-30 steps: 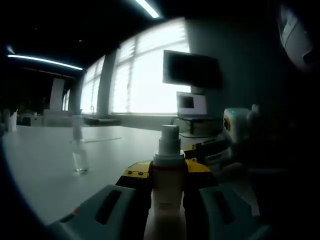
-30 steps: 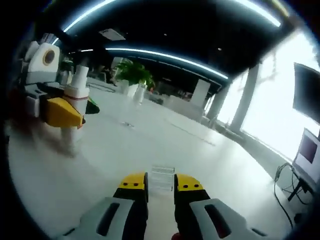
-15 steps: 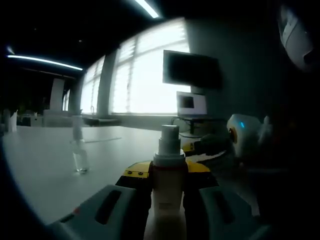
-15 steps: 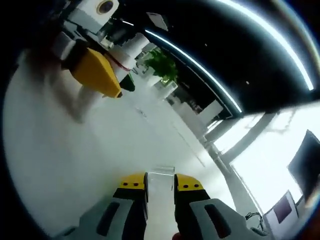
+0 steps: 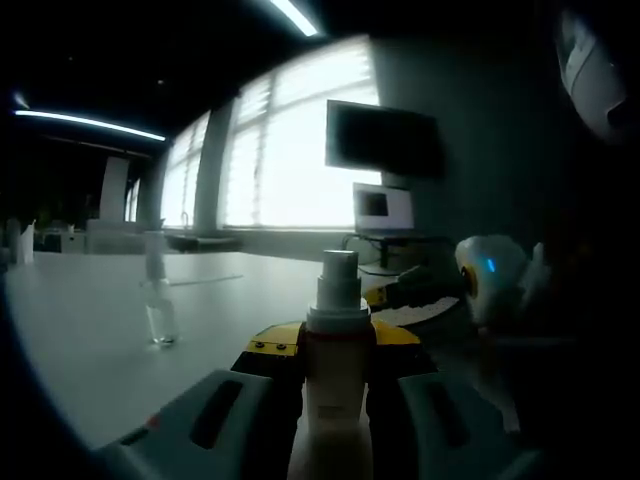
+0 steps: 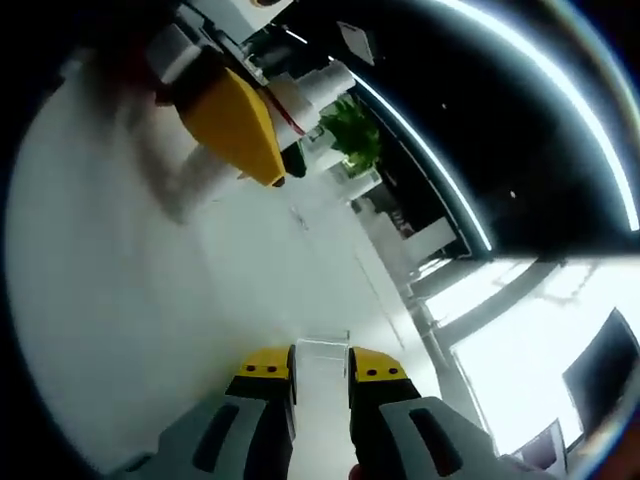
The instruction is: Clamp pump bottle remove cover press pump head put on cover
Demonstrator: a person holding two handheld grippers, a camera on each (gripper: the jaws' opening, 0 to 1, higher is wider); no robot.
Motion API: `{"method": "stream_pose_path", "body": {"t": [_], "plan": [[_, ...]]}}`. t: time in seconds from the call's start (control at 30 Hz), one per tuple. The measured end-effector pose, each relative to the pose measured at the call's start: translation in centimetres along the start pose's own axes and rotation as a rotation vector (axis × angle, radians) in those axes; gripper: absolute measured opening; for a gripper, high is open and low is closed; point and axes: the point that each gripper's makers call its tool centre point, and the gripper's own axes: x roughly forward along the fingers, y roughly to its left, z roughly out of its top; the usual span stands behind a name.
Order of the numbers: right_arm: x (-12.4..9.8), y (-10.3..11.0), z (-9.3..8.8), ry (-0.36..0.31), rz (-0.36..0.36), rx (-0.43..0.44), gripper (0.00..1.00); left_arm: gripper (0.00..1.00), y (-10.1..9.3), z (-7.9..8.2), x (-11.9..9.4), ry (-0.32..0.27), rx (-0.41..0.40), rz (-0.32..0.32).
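My left gripper [image 5: 338,352] is shut on a white pump bottle [image 5: 336,385] that stands upright between its yellow-tipped jaws. The bottle's pump head [image 5: 338,276] is bare, with no cover on it. My right gripper [image 6: 320,366] is shut on the clear plastic cover [image 6: 322,352], which sticks out past its fingertips. In the right gripper view the left gripper [image 6: 236,124] and the bottle's pump head [image 6: 322,86] sit at the upper left, tilted by the roll of the view. In the left gripper view the right gripper [image 5: 425,296] comes in from the right, near the bottle.
A small clear bottle [image 5: 157,301] stands on the pale table [image 5: 85,340] to the left. A monitor [image 5: 384,138] and a laptop [image 5: 383,211] sit by the bright windows behind. A potted plant [image 6: 352,134] stands at the table's far end.
The right gripper has rolled and tilted while holding the cover, and the left gripper now looms larger in its view. The left gripper and its bottle have stayed still.
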Motion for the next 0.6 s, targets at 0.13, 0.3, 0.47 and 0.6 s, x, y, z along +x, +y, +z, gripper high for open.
{"method": "stream_pose_path", "body": {"t": [0.13,0.3,0.47,0.6], "plan": [[-0.02,0.07,0.01,-0.009,0.007,0.015,0.16,0.14,0.01,0.02,-0.01,0.0,-0.001,0.0],[0.01,0.15,0.13,-0.021,0.008,0.019,0.16,0.14,0.04,0.05,-0.01,0.0,0.0,0.0],[-0.06,0.05,0.39,-0.037,0.012,0.066,0.2,0.14,0.04,0.1,-0.04,0.0,0.0,0.001],[-0.22,0.13,0.62,-0.053,0.026,0.105,0.23,0.14,0.03,0.09,-0.03,0.0,0.0,0.001]]}}
